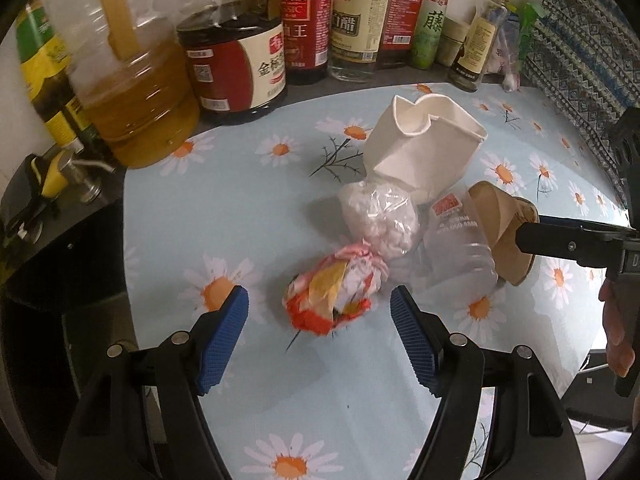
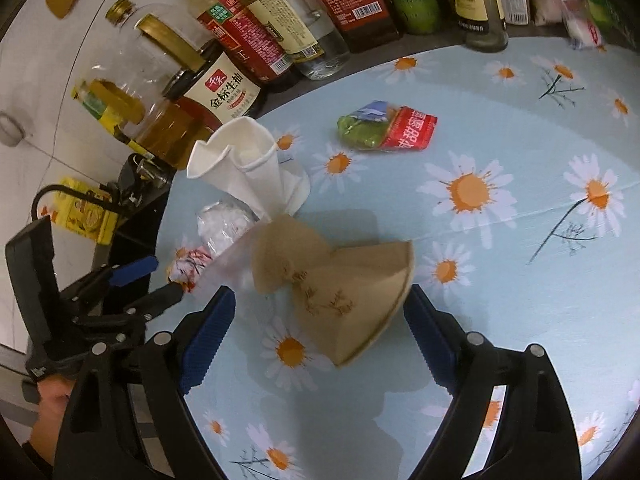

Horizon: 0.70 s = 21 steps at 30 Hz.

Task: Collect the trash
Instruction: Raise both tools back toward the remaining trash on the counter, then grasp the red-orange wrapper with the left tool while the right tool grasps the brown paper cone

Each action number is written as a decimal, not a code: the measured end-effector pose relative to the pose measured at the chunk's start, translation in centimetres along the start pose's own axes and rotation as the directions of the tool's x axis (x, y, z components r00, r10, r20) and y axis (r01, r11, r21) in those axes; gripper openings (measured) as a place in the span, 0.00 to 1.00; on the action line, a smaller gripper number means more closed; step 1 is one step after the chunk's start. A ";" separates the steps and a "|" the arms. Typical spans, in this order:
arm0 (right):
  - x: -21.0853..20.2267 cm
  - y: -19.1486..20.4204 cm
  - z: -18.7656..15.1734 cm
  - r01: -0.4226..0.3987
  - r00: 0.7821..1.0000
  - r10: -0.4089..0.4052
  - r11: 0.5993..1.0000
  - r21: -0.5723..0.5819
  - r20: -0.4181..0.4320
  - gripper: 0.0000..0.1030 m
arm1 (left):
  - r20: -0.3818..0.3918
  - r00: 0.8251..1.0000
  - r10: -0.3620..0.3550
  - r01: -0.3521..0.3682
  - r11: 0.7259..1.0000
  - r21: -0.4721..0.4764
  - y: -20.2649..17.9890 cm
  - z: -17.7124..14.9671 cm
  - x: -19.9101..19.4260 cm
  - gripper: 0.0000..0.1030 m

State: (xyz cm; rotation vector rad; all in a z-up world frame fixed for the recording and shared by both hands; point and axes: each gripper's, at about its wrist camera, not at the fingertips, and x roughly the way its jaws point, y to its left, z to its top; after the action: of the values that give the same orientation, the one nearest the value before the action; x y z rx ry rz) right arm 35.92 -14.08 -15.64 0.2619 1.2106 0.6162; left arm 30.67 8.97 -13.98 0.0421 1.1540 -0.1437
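My left gripper (image 1: 319,295) is open, its blue pads on either side of a crumpled red, white and yellow wrapper (image 1: 332,292) without touching it. Behind the wrapper lie a clear bag of white scraps (image 1: 380,216), a crushed clear plastic bottle (image 1: 456,252) and a crushed white paper cup (image 1: 420,148). My right gripper (image 2: 320,295) is open around a flattened brown paper cup (image 2: 340,284); its pads stand close to the cup but do not press it. Further back, a green and red snack wrapper (image 2: 384,128) lies alone.
The trash lies on a table with a light-blue daisy cloth (image 2: 520,280). Oil, soy sauce and vinegar bottles (image 1: 240,60) line the back edge. A black stove top with a knob (image 1: 60,184) borders the table on the left.
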 end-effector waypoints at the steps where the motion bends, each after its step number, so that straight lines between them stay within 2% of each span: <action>1: 0.1 0.1 0.1 0.001 1.000 -0.001 1.000 0.008 0.000 0.87 | -0.001 1.000 -0.003 0.003 1.000 0.005 0.0 0.2 0.2 0.69; 2: 0.2 0.1 0.2 0.007 1.000 -0.007 1.000 0.015 0.001 0.93 | -0.002 1.000 -0.004 0.004 1.000 0.008 0.0 0.4 0.4 0.69; 10: 1.3 0.3 1.0 0.021 1.000 -0.022 0.998 0.055 0.012 0.92 | -0.020 1.000 -0.014 0.015 1.000 0.024 0.3 0.9 2.0 0.69; 11: 1.3 0.2 1.1 0.015 1.000 -0.016 0.998 0.065 0.013 0.90 | -0.016 1.000 -0.013 0.013 1.000 0.025 0.4 1.0 2.0 0.69; 14: 1.4 0.1 1.2 0.009 1.000 -0.009 0.997 0.076 -0.001 0.75 | -0.008 1.000 -0.020 0.020 1.000 0.024 0.5 1.1 2.1 0.69; 19: 1.3 -0.2 1.2 -0.006 1.000 0.007 0.995 0.095 -0.006 0.73 | 0.006 1.000 -0.022 0.022 0.998 0.062 0.0 1.2 2.3 0.67; 20: 1.2 -0.2 1.2 -0.009 1.000 0.010 0.995 0.096 -0.005 0.72 | 0.008 1.000 -0.021 0.021 0.998 0.066 -0.1 1.1 2.3 0.64; 21: 1.2 -0.2 1.1 -0.014 1.000 0.015 0.996 0.093 -0.003 0.72 | 0.001 1.000 -0.028 0.028 0.997 0.072 -0.2 1.1 2.4 0.55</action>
State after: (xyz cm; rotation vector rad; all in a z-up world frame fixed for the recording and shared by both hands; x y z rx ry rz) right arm 37.29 -13.37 -16.28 0.3486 1.2436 0.5737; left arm 32.60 8.47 -15.69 0.0899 1.1477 -0.2099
